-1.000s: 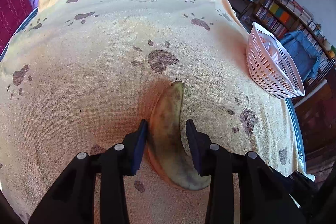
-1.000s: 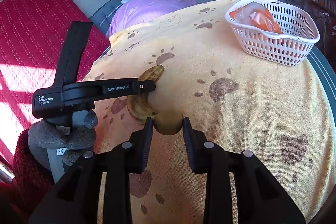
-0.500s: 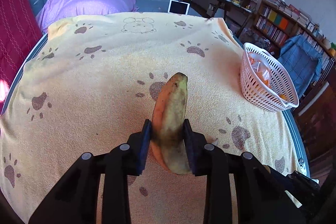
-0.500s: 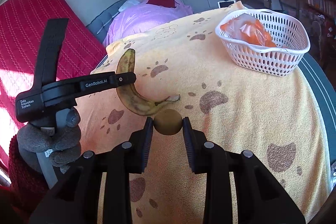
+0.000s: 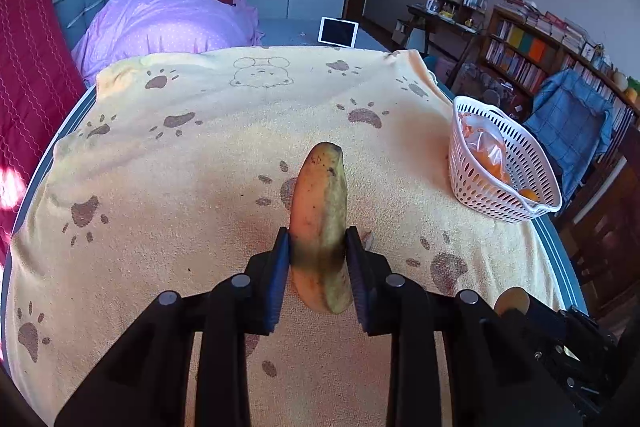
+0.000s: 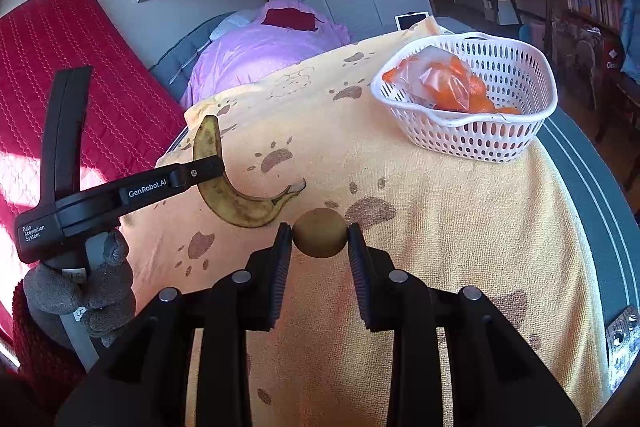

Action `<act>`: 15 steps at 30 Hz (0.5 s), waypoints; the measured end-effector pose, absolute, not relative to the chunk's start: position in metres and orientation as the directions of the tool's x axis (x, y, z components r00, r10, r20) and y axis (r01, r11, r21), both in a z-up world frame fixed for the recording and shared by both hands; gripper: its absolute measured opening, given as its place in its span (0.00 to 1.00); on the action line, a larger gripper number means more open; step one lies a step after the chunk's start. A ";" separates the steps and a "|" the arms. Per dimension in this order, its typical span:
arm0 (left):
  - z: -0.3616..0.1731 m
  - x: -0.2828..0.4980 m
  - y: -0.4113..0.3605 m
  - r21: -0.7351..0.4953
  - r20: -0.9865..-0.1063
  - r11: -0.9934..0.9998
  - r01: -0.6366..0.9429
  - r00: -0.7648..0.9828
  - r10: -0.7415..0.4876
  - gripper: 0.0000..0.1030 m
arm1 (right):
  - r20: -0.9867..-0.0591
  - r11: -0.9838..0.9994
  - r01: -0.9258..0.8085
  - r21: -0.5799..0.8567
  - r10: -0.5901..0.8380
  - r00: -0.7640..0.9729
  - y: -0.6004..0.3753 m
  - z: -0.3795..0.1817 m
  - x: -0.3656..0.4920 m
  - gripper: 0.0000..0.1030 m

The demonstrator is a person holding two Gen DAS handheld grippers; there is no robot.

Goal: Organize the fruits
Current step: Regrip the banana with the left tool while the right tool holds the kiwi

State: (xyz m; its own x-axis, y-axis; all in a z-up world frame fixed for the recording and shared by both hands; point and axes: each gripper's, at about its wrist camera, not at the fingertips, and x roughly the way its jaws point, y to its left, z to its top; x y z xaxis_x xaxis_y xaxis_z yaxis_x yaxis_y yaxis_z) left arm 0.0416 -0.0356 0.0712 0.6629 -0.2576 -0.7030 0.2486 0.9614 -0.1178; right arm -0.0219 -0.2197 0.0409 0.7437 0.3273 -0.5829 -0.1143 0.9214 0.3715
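A spotted, browning yellow banana (image 5: 320, 223) is seen clamped between the pads of the black left gripper (image 5: 318, 259) at the centre of the left wrist view, its blunt tip pointing up the frame above a yellow paw-print towel (image 5: 180, 187). A white perforated plastic basket (image 5: 520, 187) holding bagged orange fruit (image 5: 486, 155) is shown at the right edge. Only the right wrist view reveals the banana's full curve and stem, held clear of the towel at centre left, and the grey-gloved hand (image 6: 84, 287) gripping the left tool. There, a round brown kiwi-like fruit (image 6: 319, 233) is pinched by the black right gripper (image 6: 319, 239) at mid-frame, with the basket at upper right. Compared with one second earlier, the banana has been lifted off the towel and the left gripper closed upon it.
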 end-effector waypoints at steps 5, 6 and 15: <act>0.066 0.025 -0.032 -0.105 -0.701 0.961 0.256 0.666 -0.254 0.28 | -0.581 0.922 -0.108 0.371 0.322 0.747 -0.220 0.043 -0.023 0.29; 0.064 0.022 -0.030 -0.109 -0.703 0.960 0.257 0.663 -0.257 0.28 | -0.581 0.922 -0.108 0.371 0.321 0.748 -0.221 0.043 -0.024 0.29; 0.045 0.002 -0.024 -0.108 -0.719 0.961 0.254 0.648 -0.252 0.30 | -0.582 0.923 -0.114 0.367 0.324 0.746 -0.217 0.044 -0.023 0.29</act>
